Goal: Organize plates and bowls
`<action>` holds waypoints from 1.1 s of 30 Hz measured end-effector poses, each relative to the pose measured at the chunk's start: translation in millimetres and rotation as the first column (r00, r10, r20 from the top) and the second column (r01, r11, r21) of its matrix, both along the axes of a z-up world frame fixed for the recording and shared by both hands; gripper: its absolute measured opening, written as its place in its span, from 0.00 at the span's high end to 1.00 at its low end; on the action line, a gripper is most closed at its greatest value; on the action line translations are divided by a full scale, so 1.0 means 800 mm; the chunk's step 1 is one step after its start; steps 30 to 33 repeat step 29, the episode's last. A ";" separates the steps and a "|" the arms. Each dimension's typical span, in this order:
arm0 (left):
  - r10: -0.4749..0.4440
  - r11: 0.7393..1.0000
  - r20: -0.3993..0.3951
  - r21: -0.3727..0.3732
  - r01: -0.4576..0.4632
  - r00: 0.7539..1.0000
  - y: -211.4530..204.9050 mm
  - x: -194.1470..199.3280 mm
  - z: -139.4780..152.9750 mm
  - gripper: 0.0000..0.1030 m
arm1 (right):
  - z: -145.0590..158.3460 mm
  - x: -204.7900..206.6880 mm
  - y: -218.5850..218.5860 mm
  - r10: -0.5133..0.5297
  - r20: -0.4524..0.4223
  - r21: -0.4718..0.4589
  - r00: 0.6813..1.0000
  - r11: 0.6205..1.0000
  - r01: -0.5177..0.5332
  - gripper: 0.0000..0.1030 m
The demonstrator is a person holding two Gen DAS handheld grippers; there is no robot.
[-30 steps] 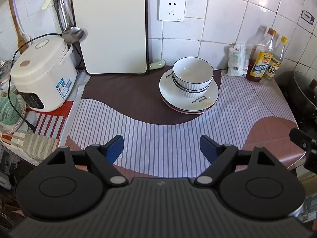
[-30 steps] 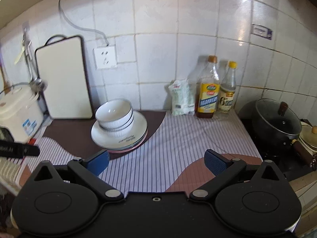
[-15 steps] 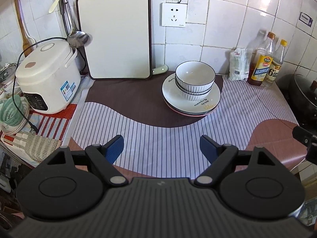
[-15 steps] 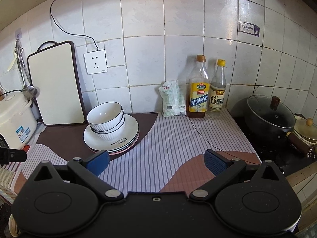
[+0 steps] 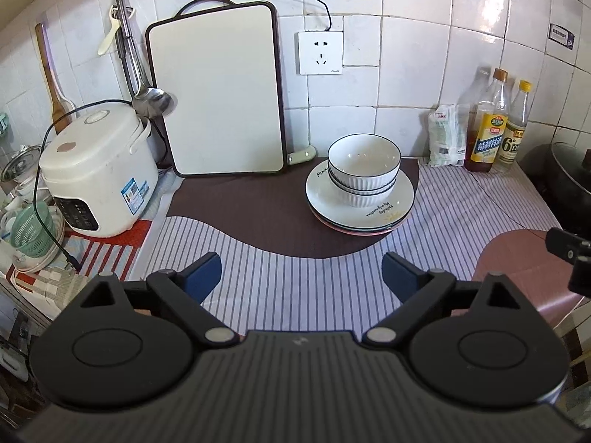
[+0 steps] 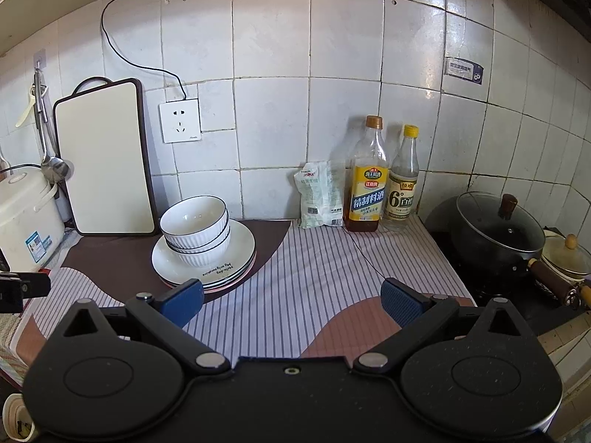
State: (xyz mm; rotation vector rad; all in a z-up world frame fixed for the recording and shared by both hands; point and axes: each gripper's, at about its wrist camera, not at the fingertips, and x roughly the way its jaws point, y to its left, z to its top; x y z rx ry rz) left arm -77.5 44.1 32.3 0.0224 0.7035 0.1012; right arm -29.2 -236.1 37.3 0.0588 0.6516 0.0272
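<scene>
Two white ribbed bowls (image 5: 364, 164) sit nested on a stack of plates (image 5: 380, 214) at the back of the striped counter mat. The same bowls (image 6: 194, 223) and plates (image 6: 236, 254) show at left in the right wrist view. My left gripper (image 5: 301, 275) is open and empty, held well in front of the stack. My right gripper (image 6: 291, 301) is open and empty, in front of the stack and to its right.
A cutting board (image 5: 218, 107) leans on the wall beside a rice cooker (image 5: 96, 170). Two bottles (image 6: 365, 181) and a packet (image 6: 319, 195) stand at the back. A lidded black pot (image 6: 498, 232) sits on the stove at right.
Both grippers have drawn back and tilted up, so the stack looks farther away and lower in both views. Both stay open. The stack has not moved.
</scene>
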 end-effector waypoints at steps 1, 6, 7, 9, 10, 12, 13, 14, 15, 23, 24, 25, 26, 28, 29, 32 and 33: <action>0.000 1.000 0.000 0.003 0.000 1.000 -0.001 0.000 -0.001 0.08 | 0.000 0.000 -0.001 -0.002 0.001 0.001 1.000 1.000 0.002 0.00; -0.006 1.000 -0.008 -0.010 0.006 1.000 -0.005 0.001 -0.011 0.08 | -0.005 -0.001 -0.002 -0.011 0.002 -0.005 1.000 1.000 0.011 0.00; -0.004 1.000 -0.012 -0.022 0.004 1.000 -0.004 0.002 -0.014 0.08 | -0.007 -0.001 -0.002 -0.012 0.000 -0.006 1.000 1.000 0.012 0.00; 0.006 1.000 -0.006 -0.014 -0.006 1.000 -0.005 0.002 -0.017 0.08 | -0.009 -0.001 -0.002 -0.015 -0.001 -0.004 1.000 1.000 0.015 0.00; 0.004 1.000 0.000 -0.003 -0.004 1.000 -0.007 0.002 -0.018 0.08 | -0.010 0.000 -0.003 -0.015 -0.005 -0.005 1.000 1.000 0.015 0.00; -0.004 1.000 0.002 0.004 0.004 1.000 -0.009 0.002 -0.020 0.08 | -0.012 0.001 -0.004 -0.018 -0.009 -0.005 1.000 1.000 0.018 0.00; -0.011 1.000 0.000 -0.001 0.011 1.000 -0.010 0.002 -0.020 0.08 | -0.013 0.002 -0.004 -0.019 -0.010 -0.004 1.000 1.000 0.019 0.00; -0.021 1.000 -0.004 -0.006 0.021 1.000 -0.011 0.002 -0.021 0.08 | -0.013 0.002 -0.005 -0.019 -0.012 -0.002 1.000 1.000 0.019 0.00; -0.025 1.000 -0.002 -0.014 0.025 1.000 -0.011 0.002 -0.021 0.08 | -0.014 0.003 -0.005 -0.019 -0.014 -0.001 1.000 1.000 0.019 0.00; -0.050 0.998 -0.002 -0.043 0.050 0.999 -0.011 0.003 -0.020 0.08 | -0.017 0.005 -0.005 -0.021 -0.021 -0.010 1.000 1.000 0.021 0.00; -0.047 0.998 -0.002 -0.047 0.047 0.999 -0.010 0.004 -0.019 0.08 | -0.018 0.005 -0.006 -0.019 -0.022 -0.009 1.000 1.000 0.019 0.00; -0.041 0.998 0.001 -0.047 0.041 0.999 -0.008 0.004 -0.019 0.08 | -0.018 0.006 -0.006 -0.018 -0.024 -0.008 1.000 1.000 0.018 0.00; -0.040 0.998 0.004 -0.047 0.040 0.999 -0.007 0.005 -0.018 0.08 | -0.019 0.007 -0.006 -0.018 -0.027 -0.010 0.999 1.000 0.018 0.00; -0.036 0.998 0.006 -0.042 0.037 0.999 -0.006 0.006 -0.017 0.08 | -0.019 0.007 -0.006 -0.018 -0.029 -0.011 0.999 1.000 0.018 0.00; -0.036 0.999 0.007 -0.037 0.036 0.999 -0.006 0.006 -0.017 0.08 | -0.019 0.008 -0.006 -0.017 -0.029 -0.011 0.999 1.000 0.017 0.00; -0.036 0.999 0.007 -0.037 0.036 0.999 -0.006 0.006 -0.017 0.08 | -0.019 0.008 -0.006 -0.017 -0.029 -0.011 0.999 1.000 0.017 0.00; -0.036 0.999 0.007 -0.037 0.036 0.999 -0.006 0.006 -0.017 0.08 | -0.019 0.008 -0.006 -0.017 -0.029 -0.011 0.999 1.000 0.017 0.00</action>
